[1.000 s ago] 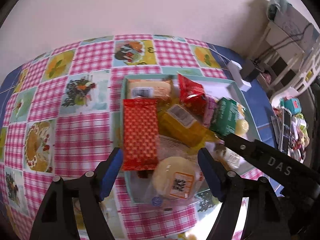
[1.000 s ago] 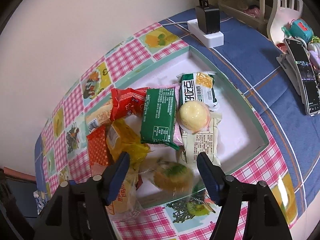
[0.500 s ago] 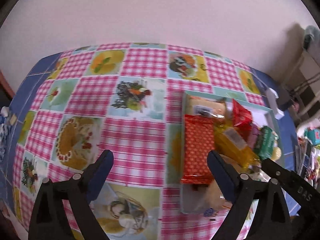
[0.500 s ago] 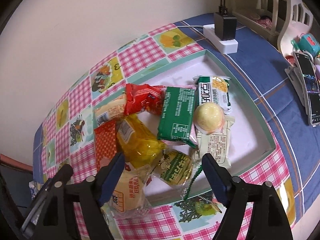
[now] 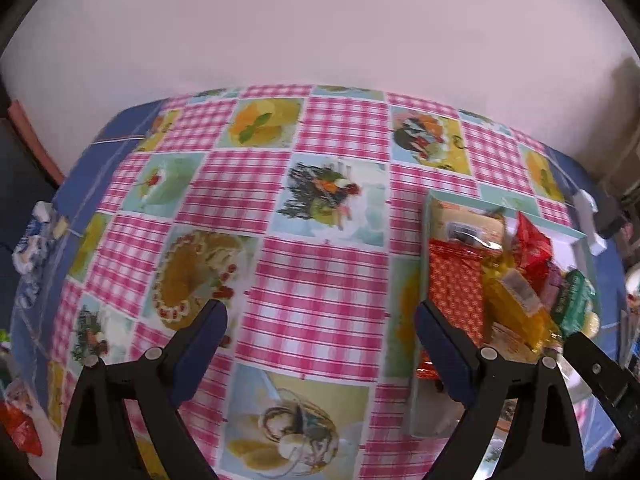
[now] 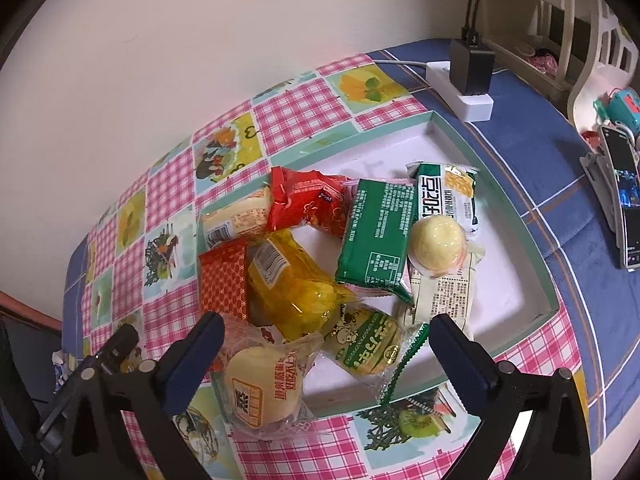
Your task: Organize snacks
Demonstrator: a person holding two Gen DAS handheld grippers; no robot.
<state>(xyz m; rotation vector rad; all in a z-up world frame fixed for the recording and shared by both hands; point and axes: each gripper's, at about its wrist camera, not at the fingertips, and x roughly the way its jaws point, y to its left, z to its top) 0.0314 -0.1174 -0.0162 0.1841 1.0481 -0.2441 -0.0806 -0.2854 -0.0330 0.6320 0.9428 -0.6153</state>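
Observation:
A teal-rimmed white tray [image 6: 536, 280] holds several snacks: a red patterned pack [image 6: 222, 284], a yellow bag [image 6: 296, 284], a red packet [image 6: 308, 200], a green pack [image 6: 378, 236], a round yellow cake [image 6: 438, 244] and a green-labelled cake [image 6: 366, 346]. A wrapped bun [image 6: 262, 388] overhangs the tray's near rim. My right gripper [image 6: 326, 346] is open and empty above the near rim. My left gripper [image 5: 320, 338] is open and empty over the checked tablecloth, left of the tray [image 5: 424, 216] and the red patterned pack [image 5: 456, 292].
A white power strip [image 6: 464, 92] with a black charger stands behind the tray. A phone on a stand [image 6: 622, 200] and a white rack [image 6: 596, 40] are at the right. Small items [image 5: 30, 248] lie at the table's left edge. A wall runs behind.
My left gripper has swung left, away from the tray, and now faces bare tablecloth. My right gripper has pulled back slightly, and the green-labelled cake now lies still in the tray.

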